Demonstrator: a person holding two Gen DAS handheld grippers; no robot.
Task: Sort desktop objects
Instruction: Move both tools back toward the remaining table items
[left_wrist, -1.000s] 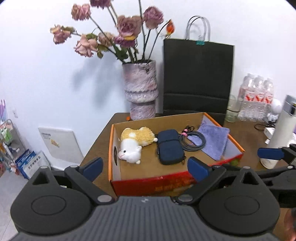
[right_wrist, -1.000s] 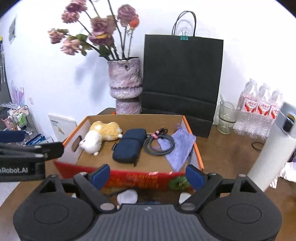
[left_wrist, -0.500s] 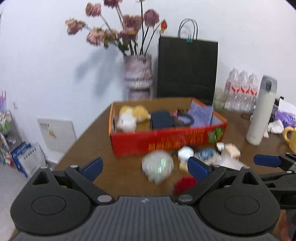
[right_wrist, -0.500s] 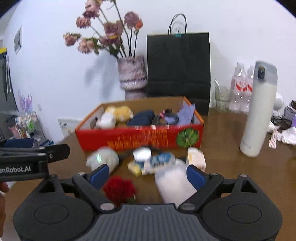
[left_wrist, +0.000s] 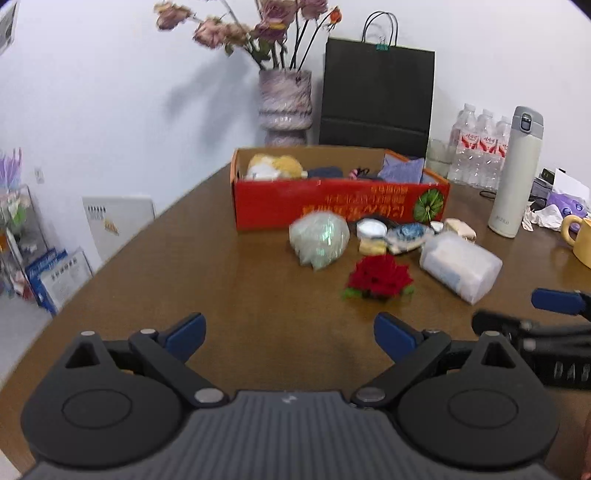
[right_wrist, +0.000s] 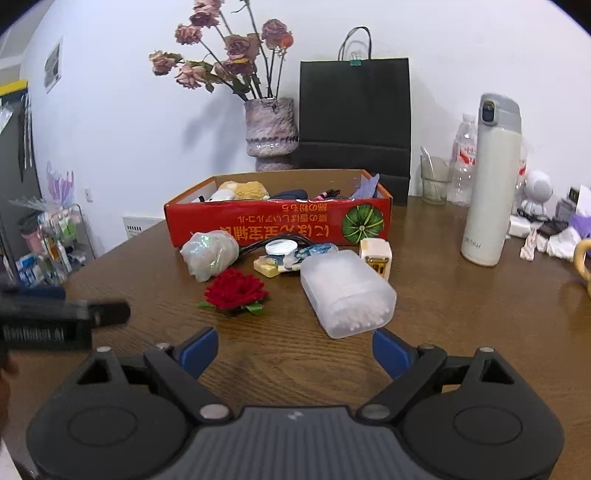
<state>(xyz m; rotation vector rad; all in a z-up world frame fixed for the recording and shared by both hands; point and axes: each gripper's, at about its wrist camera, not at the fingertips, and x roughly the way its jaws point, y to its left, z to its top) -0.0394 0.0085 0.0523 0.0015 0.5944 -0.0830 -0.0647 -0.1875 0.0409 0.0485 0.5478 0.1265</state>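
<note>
Now both grippers sit far back from the box (right_wrist: 277, 218); a second ago they hung right over it, looking down on the plush, pouch, cable and cloth inside. Pulling back and dropping low has brought the unsorted pile into sight, so I judge one drop finished and the next pick about to be chosen.

Left gripper (left_wrist: 290, 334) is spread wide with nothing between its pads, over bare table (left_wrist: 229, 295). Right gripper (right_wrist: 295, 349) is likewise spread and empty.

From the right wrist, the swab case (right_wrist: 347, 293) lies at 12 o'clock, just beyond the fingertips and nearest of all. A rose (right_wrist: 236, 290) sits at 11 o'clock, a wrapped bundle (right_wrist: 210, 253) beyond it near the box front. Further behind the case are a plug (right_wrist: 376, 254), a round lid (right_wrist: 281, 246) and small packets, crowded together and partly touching.

From the left wrist, the rose (left_wrist: 378, 277) is at 1 o'clock, the bundle (left_wrist: 319, 240) at 12, both well apart from the fingers.

Likely next: right takes the case, left the rose.
</note>
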